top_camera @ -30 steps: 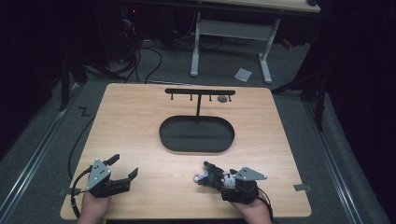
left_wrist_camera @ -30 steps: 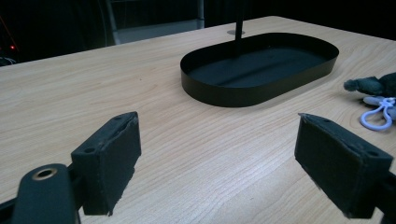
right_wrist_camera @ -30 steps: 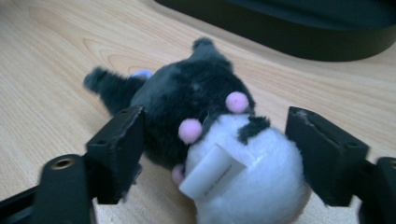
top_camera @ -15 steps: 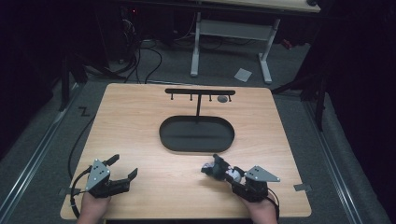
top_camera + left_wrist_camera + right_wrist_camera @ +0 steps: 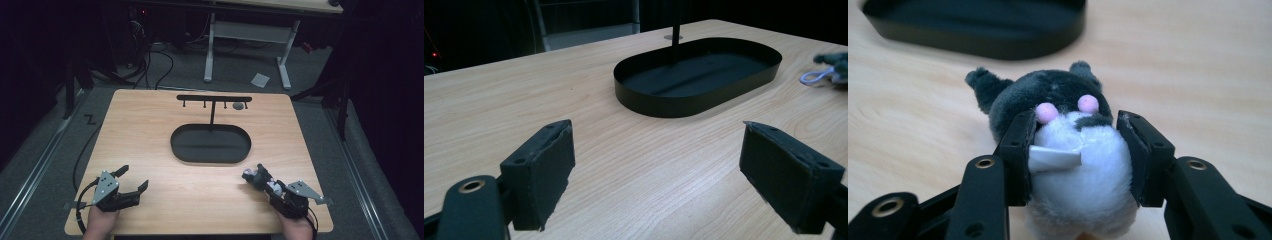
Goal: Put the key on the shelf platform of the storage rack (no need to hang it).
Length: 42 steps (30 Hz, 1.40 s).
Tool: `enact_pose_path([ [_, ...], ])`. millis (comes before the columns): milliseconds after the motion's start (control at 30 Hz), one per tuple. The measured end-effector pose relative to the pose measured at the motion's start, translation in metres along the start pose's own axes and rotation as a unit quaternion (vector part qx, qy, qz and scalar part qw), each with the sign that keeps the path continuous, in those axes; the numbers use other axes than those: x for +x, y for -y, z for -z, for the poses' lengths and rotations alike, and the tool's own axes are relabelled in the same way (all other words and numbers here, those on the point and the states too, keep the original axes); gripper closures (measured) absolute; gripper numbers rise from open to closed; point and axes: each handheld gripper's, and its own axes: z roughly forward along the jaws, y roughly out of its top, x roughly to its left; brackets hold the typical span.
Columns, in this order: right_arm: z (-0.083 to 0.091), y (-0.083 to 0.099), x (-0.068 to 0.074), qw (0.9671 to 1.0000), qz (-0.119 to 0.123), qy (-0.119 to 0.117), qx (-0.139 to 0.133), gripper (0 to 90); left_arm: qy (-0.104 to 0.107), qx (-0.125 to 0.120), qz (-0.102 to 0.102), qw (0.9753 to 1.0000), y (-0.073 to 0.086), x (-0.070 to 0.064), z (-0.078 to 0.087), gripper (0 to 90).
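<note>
My left gripper [image 5: 131,180] rests at the near left corner of the table [image 5: 150,130], in the same place as a second ago, its jaws standing wide apart with nothing between them; from the left gripper view I look across bare wood to the black oval tray [image 5: 698,75], which is well apart from me. The tray sits mid-table with a thin post rising from it to a hook rack [image 5: 214,98], where a small dark piece hangs near the right end. What has changed is on the right: my right gripper [image 5: 256,176] has drawn back and out toward the near right corner over the last second, and it is clamped on the plush toy [image 5: 1068,145], a grey-and-white soft animal with pink cheeks and a white tag, squeezed at its white belly between both pads. The toy's loop [image 5: 816,76] shows pale beside it. I judge the toy is secured and low over the wood, so carrying it to the tray or a hook comes next.
</note>
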Motion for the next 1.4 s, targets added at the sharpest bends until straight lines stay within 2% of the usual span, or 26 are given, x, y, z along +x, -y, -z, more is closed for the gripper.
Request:
enact_pose_path([
  [100,0.000,0.006,-0.005,0.9995,-0.013,0.012,0.025,51.6,0.002,0.000,-0.001,1.0000,-0.001,-0.001,-0.001,15.1],
  [167,-0.001,0.007,-0.005,0.9993,-0.020,0.011,0.028,50.9,0.004,-0.002,-0.002,1.0000,-0.002,-0.002,-0.002,15.1],
  [300,-0.003,0.008,-0.004,0.9993,-0.018,0.011,0.030,49.4,0.006,-0.001,-0.003,1.0000,-0.002,-0.002,-0.003,15.1],
  [400,-0.003,0.006,-0.005,0.9995,-0.019,0.003,0.024,41.1,0.006,0.001,-0.002,1.0000,-0.002,-0.002,-0.003,15.1],
  [533,-0.003,0.003,-0.004,0.9997,-0.012,-0.002,0.023,32.2,0.007,0.002,-0.003,1.0000,-0.001,-0.002,-0.002,15.1],
  [667,-0.003,0.001,-0.002,0.9997,-0.005,-0.004,0.021,27.4,0.008,0.002,-0.005,1.0000,-0.001,-0.002,-0.001,15.1],
  [700,-0.004,0.000,-0.002,0.9997,-0.004,-0.004,0.024,22.6,0.007,0.002,-0.004,1.0000,0.000,-0.002,0.000,15.1],
  [767,-0.004,-0.001,-0.002,0.9997,-0.002,-0.003,0.024,20.9,0.008,0.001,-0.004,1.0000,0.000,-0.002,0.001,15.1],
  [833,-0.002,-0.006,-0.001,0.9994,0.011,-0.001,0.032,17.0,0.008,0.000,-0.003,1.0000,0.000,-0.001,0.001,15.1],
  [900,-0.001,-0.008,-0.001,0.9991,0.019,-0.004,0.037,16.9,0.008,0.003,-0.003,1.0000,0.001,-0.001,0.001,15.0],
  [1000,0.000,-0.011,0.001,0.9978,0.031,-0.016,0.056,17.8,0.007,0.007,-0.005,0.9999,0.001,-0.001,0.001,15.1],
  [1167,-0.002,-0.012,0.001,0.9960,0.032,-0.024,0.079,18.8,0.005,0.006,-0.005,1.0000,0.002,0.000,0.002,15.1],
  [1200,-0.004,-0.014,-0.001,0.9946,0.031,-0.022,0.097,18.3,0.005,0.008,-0.002,1.0000,0.002,0.001,0.001,15.1],
  [1233,-0.004,-0.014,-0.001,0.9946,0.031,-0.022,0.097,18.3,0.005,0.008,-0.002,1.0000,0.002,0.001,0.001,15.1],
  [1267,-0.005,-0.019,-0.002,0.9926,0.030,-0.022,0.116,17.2,0.005,0.006,-0.001,1.0000,0.002,0.001,0.001,15.1],
  [1333,-0.006,-0.021,-0.002,0.9915,0.035,-0.022,0.123,16.5,0.007,0.006,-0.002,1.0000,0.002,0.000,0.001,15.1],
  [1400,-0.009,-0.028,-0.001,0.9883,0.035,-0.016,0.147,15.9,0.010,0.008,-0.006,0.9999,0.002,-0.001,0.001,15.1],
])
